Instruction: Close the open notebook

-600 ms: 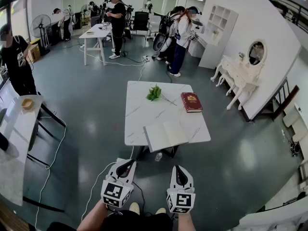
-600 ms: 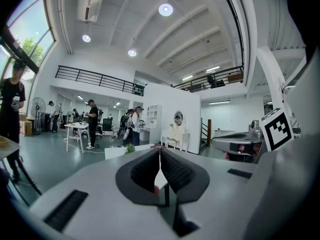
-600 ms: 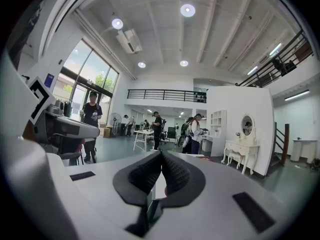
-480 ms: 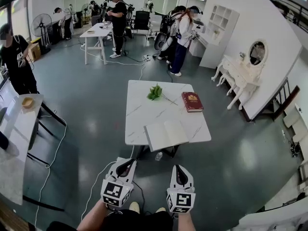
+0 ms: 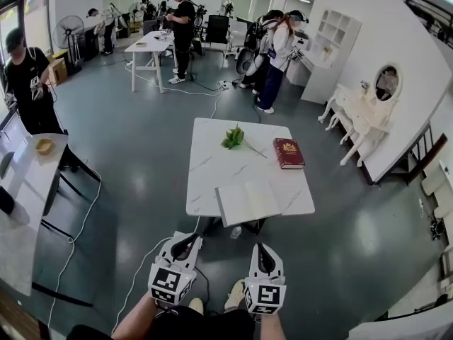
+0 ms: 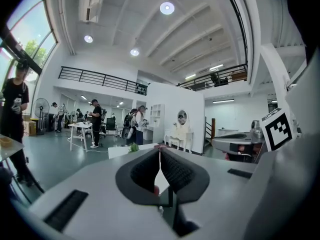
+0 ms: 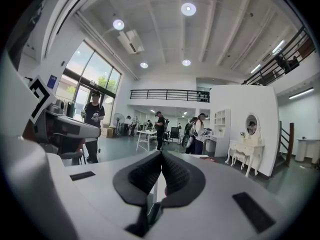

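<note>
Open notebook (image 5: 246,201) flat at table edge (image 5: 212,214)

Left gripper (image 5: 187,241) & right gripper (image 5: 263,249) held side by side, near each other, both pointing fwd, approx level. Jaws of each pressed together, nothing btwn. Bare forearms (image 5: 136,320) behind them.

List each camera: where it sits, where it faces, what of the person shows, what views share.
Head view: on the person's head, facing steeply down at the table and open notebook; both forearms, left hand-held gripper and right hand-held gripper show.
Left gripper view: on that gripper, near level along its shut jaws; the right one shows at right.
Right gripper view: likewise, jaws shut; the left one at left.
Shared: all see the white dressing table.
</note>
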Motion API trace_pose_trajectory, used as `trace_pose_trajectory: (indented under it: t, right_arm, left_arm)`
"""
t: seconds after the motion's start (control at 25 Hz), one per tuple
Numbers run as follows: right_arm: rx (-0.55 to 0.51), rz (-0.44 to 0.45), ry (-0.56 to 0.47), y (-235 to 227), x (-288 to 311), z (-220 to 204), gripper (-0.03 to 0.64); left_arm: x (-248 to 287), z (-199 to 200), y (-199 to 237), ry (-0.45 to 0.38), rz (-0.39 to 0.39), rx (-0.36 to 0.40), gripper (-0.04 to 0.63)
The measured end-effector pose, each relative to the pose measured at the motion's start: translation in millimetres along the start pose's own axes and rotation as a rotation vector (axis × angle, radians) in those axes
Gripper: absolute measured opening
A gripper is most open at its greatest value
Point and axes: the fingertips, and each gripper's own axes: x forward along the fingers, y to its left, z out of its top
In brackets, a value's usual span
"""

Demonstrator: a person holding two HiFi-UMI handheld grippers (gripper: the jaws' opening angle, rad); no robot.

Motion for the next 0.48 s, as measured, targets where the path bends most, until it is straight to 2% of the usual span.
trace_pose_trajectory:
  t: [0.28,0.48]
  right_arm:
    - [-0.007,0.063,0.003,-15.7,37.3,-4.7,0.017]
    - [-0.009,0.130,0.025,-31.7,86.5,-12.1,0.015]
  left_arm:
    - [30.7,-3.8,10.2,0.010,0.061,-0.014,0.028]
    - [65.9,-7.9,23.2,0.029,0.122,-0.037,0.028]
